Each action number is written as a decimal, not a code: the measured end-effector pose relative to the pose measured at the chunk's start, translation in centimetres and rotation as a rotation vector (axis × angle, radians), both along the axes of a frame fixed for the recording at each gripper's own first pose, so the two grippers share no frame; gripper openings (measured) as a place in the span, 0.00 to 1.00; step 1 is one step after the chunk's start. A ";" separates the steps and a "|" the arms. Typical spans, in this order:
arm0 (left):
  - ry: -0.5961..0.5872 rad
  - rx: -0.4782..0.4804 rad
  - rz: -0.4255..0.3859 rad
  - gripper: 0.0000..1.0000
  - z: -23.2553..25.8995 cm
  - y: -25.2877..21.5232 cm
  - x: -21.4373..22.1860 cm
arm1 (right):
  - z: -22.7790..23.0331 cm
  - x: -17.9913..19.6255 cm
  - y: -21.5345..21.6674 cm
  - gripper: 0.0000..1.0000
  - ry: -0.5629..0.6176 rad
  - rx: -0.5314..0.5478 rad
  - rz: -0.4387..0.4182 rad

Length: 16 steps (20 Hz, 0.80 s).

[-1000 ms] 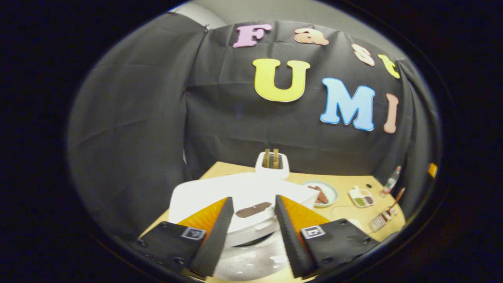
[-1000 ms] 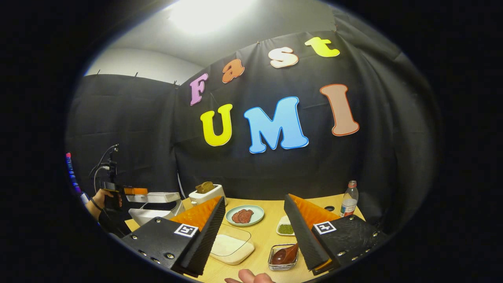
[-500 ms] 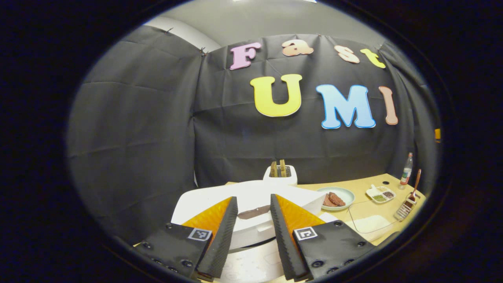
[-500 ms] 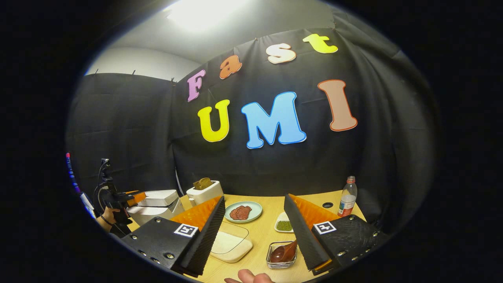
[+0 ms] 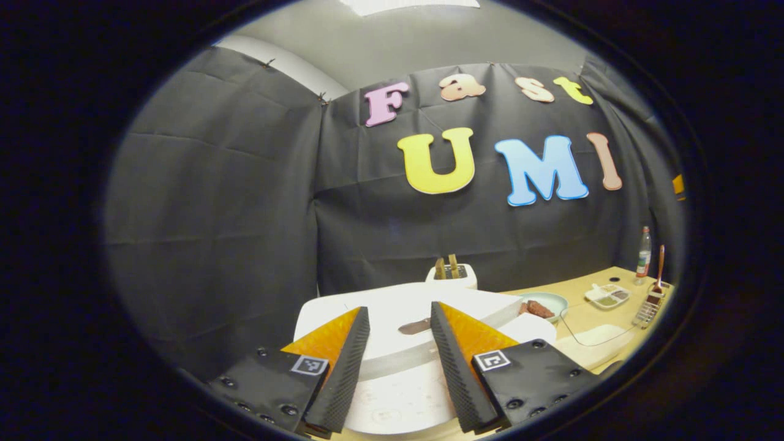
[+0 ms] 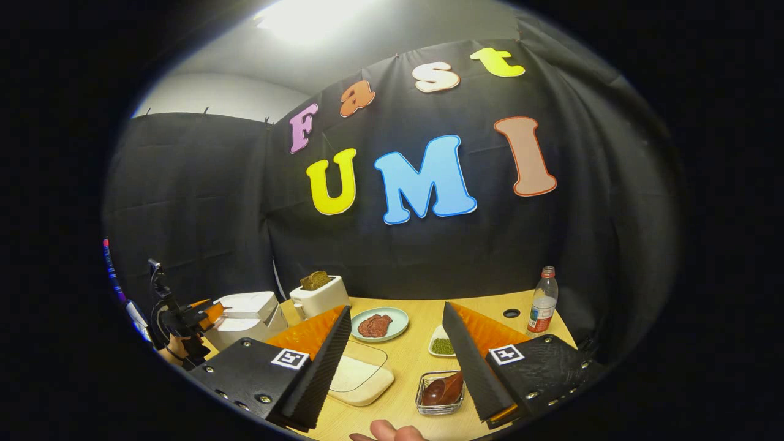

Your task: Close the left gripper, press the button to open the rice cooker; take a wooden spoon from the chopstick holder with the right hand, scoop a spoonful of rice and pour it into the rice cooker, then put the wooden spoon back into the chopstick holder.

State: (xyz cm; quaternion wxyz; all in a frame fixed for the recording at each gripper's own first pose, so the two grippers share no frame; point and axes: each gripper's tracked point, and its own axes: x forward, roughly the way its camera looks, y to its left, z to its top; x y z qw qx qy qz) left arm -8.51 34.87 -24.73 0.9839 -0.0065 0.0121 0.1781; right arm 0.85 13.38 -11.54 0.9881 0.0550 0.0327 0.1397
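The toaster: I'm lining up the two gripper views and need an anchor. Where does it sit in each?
Left gripper view: the toaster stands mid-frame against the wall, just behind the rice cooker.
Right gripper view: the toaster is left of centre, right of the rice cooker.
Shared landmark: the plate just to its right in both.

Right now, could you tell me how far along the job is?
Nothing looks done: the rice cooker lid looks down. In hand: the left gripper, jaws open, hovers at its front. Left: closing, pressing the button, scooping; the wooden spoon lies in the chopstick holder, and the right gripper is open.
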 end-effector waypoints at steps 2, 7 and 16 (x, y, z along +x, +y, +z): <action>0.035 -0.069 -0.015 0.75 -1.4 0.2 0.2 | 0.1 -0.1 0.3 0.92 0.001 0.000 0.007; 0.052 -0.060 -0.012 0.71 -1.6 1.0 0.3 | 0.9 -0.4 -0.6 0.92 -0.035 -0.021 -0.026; 0.061 -0.074 0.026 0.55 -3.0 1.9 -0.6 | 0.0 -0.8 -1.4 0.92 -0.021 -0.006 -0.027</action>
